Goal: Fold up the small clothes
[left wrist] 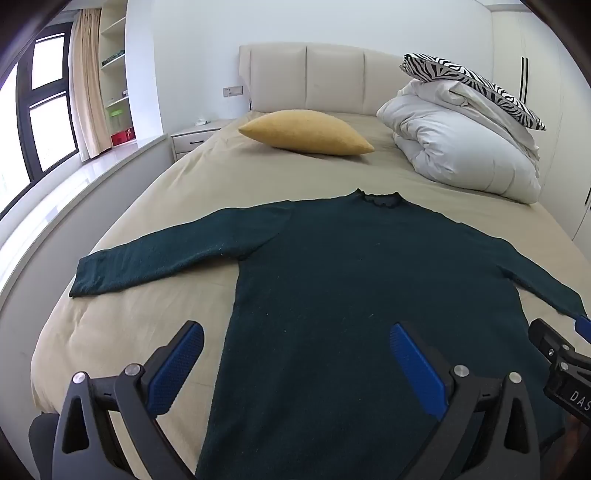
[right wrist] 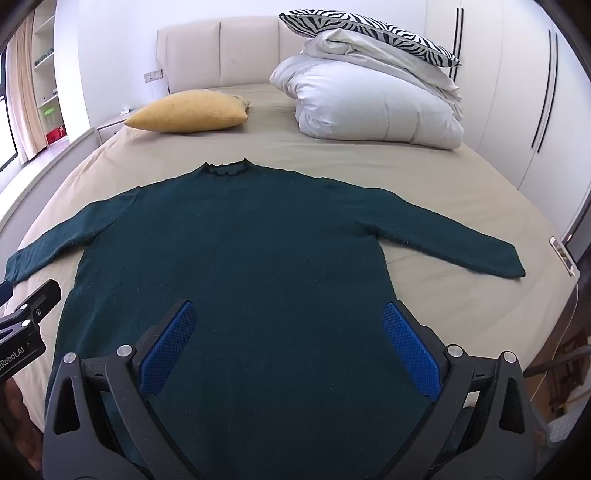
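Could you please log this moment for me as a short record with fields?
garment: dark green sweater, spread flat, both sleeves out, collar toward the headboard
surface: bed with beige sheet
left hand-held gripper: open, above the hem, holding nothing
right hand-held gripper: open, above the hem, holding nothing
behind the garment: yellow pillow, white duvet with zebra pillow on top
folding: not begun

The sweater [right wrist: 236, 251] is a matt, fuzzy dark-green knit on the bed's smooth beige cotton sheet [right wrist: 369, 166]. The headboard [left wrist: 332, 77] looks like padded leather with a soft sheen. The left tongs [left wrist: 295, 354] have matt black plastic arms and dimpled blue rubbery pads [left wrist: 177, 365].
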The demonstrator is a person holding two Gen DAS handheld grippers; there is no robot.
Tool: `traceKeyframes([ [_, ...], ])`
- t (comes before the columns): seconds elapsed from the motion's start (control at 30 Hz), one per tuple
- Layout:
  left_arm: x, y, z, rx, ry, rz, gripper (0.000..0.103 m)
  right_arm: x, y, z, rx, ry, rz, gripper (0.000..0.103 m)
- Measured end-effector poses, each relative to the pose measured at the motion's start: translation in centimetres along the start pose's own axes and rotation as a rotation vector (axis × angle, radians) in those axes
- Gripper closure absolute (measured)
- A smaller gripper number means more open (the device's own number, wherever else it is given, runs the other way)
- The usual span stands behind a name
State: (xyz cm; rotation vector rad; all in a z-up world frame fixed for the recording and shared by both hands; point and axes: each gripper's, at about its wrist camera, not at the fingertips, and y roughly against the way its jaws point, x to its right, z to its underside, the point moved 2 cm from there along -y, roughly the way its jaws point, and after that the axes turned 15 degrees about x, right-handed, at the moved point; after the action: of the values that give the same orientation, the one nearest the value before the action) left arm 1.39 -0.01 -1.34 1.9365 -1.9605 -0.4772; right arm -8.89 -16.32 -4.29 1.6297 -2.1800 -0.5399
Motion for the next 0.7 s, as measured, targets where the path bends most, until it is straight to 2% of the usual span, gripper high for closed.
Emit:
traceKeyframes([
  [0.7, -0.2, -0.3, 1.0, -0.022, -0.013, -0.006, 0.0, -0.3, 0.2, 0.1, 0.0, 0.015, 0.007, 0.0],
])
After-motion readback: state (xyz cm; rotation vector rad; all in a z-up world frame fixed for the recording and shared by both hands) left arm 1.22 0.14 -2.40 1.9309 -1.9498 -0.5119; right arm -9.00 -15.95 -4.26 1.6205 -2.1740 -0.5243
